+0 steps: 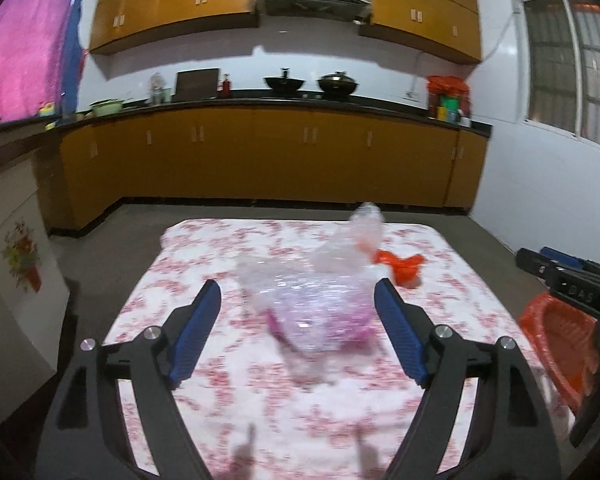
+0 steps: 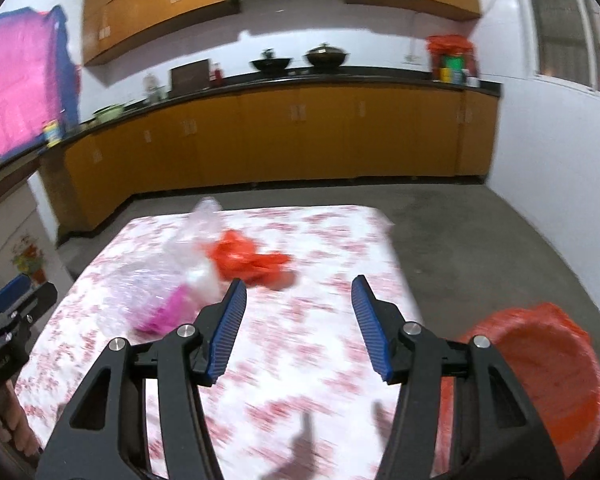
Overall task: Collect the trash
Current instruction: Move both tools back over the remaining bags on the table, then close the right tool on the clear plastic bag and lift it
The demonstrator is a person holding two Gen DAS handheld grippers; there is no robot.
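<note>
A crumpled clear plastic bag with pink inside (image 1: 320,300) lies on the floral tablecloth (image 1: 260,392). My left gripper (image 1: 298,292) stands open above the table, and the bag shows between its blue pads without either pad pressing on it. An orange crumpled bag (image 1: 404,266) lies just beyond, to the right. In the right wrist view the clear bag (image 2: 160,288) sits left of my right gripper (image 2: 298,290), and the orange bag (image 2: 248,262) lies just beyond the left pad. The right gripper is open with nothing between its fingers.
An orange-lined bin (image 2: 540,372) stands on the floor by the table's right side, also seen as the bin (image 1: 560,340). Each gripper shows in the other's view: the right gripper (image 1: 572,284), the left gripper (image 2: 8,308). Kitchen cabinets (image 1: 260,152) line the far wall.
</note>
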